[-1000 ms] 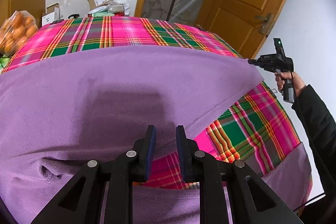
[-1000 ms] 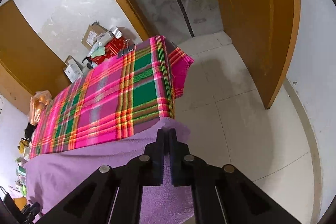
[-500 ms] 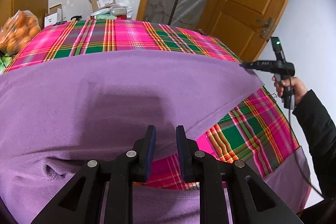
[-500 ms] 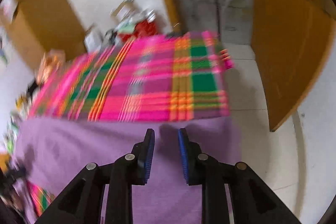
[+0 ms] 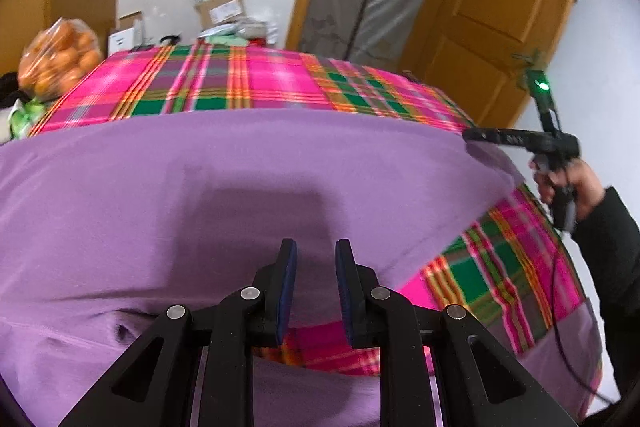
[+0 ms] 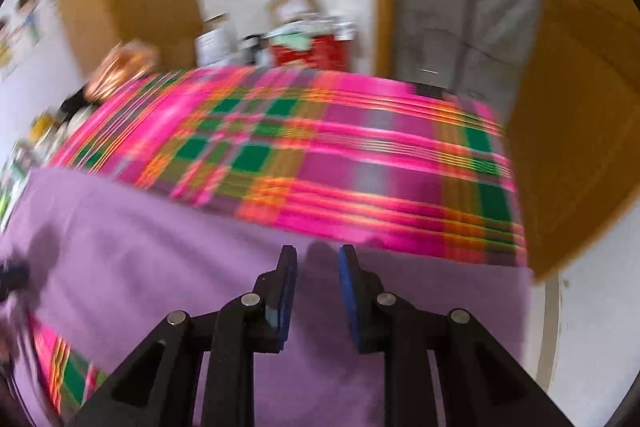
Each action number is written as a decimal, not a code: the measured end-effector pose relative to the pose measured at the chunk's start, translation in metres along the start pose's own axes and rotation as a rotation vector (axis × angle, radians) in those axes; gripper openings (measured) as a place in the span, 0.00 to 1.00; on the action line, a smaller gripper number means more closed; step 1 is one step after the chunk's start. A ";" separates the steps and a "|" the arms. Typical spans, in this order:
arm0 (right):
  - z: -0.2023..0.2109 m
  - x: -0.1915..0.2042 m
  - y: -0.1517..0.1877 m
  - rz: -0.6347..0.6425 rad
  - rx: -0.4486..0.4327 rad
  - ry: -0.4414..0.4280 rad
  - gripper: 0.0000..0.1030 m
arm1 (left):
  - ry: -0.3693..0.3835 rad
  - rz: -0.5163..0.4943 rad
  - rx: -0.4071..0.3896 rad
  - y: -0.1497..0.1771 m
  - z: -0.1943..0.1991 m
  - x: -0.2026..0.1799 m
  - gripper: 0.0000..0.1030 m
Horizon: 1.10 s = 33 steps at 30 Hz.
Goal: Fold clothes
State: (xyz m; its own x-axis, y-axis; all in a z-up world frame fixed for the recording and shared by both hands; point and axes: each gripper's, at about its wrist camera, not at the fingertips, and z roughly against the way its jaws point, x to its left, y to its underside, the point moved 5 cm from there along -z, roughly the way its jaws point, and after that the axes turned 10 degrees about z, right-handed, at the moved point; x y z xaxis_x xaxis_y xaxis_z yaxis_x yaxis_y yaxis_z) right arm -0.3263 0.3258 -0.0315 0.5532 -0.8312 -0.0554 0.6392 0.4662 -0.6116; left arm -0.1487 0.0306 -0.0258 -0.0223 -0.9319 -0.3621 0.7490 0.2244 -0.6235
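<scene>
A purple garment [image 5: 240, 195] lies spread flat across a tabletop [image 5: 224, 87] covered in pink, green and orange plaid, filling its near half from edge to edge. From the left wrist view, the left tongs [image 5: 316, 255] hover just above the cloth with a narrow gap between the blue pads and nothing in it. Only this view shows the right tongs [image 5: 470, 135] from outside: their black tip sits at the garment's far right corner, at the tabletop's edge, gripped by a hand [image 5: 576, 183] in a dark sleeve, a green light glowing on top and a cable trailing down. It also shows sharply a bag of oranges [image 5: 60, 59] at the far left corner, and cardboard boxes [image 5: 224, 9] against the white wall, whose labels are too small to read. The right wrist view, smeared by motion, looks along the right tongs [image 6: 318, 259] themselves: jaws a little apart, empty, above the purple cloth near the plaid border. It alone shows a red item [image 6: 316, 53] among the boxes and pale papers on the left wall [image 6: 16, 23], any writing there blurred beyond reading. An orange-brown door [image 5: 488, 27] stands at the right.
</scene>
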 end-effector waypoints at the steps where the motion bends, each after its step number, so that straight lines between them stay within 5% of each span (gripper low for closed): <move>1: -0.004 0.008 -0.002 0.018 0.008 -0.004 0.23 | -0.016 0.009 0.008 0.000 -0.003 0.003 0.20; 12: -0.025 -0.010 -0.017 -0.103 -0.006 0.025 0.22 | -0.027 0.037 0.031 0.003 -0.008 0.012 0.19; 18: -0.035 0.015 -0.024 0.040 0.029 -0.009 0.23 | -0.021 0.040 0.031 0.002 -0.008 0.013 0.19; 20: -0.037 0.021 -0.025 0.113 0.015 0.060 0.27 | -0.022 0.040 0.031 0.002 -0.008 0.013 0.19; 25: -0.039 0.001 -0.032 0.001 0.046 0.172 0.34 | -0.020 0.041 0.033 0.003 -0.007 0.014 0.19; 29: -0.007 0.025 -0.034 0.008 -0.016 0.091 0.34 | -0.035 0.071 0.041 -0.001 0.009 0.020 0.20; 33: 0.024 0.069 -0.024 0.079 -0.050 0.001 0.34 | -0.045 0.126 -0.079 -0.015 0.056 0.047 0.20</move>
State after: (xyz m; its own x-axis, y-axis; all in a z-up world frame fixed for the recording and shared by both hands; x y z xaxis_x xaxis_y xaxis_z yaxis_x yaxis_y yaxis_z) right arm -0.2909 0.2642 -0.0014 0.6004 -0.7926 -0.1063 0.5659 0.5151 -0.6438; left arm -0.1245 -0.0327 0.0053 0.0994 -0.9065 -0.4103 0.6895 0.3600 -0.6285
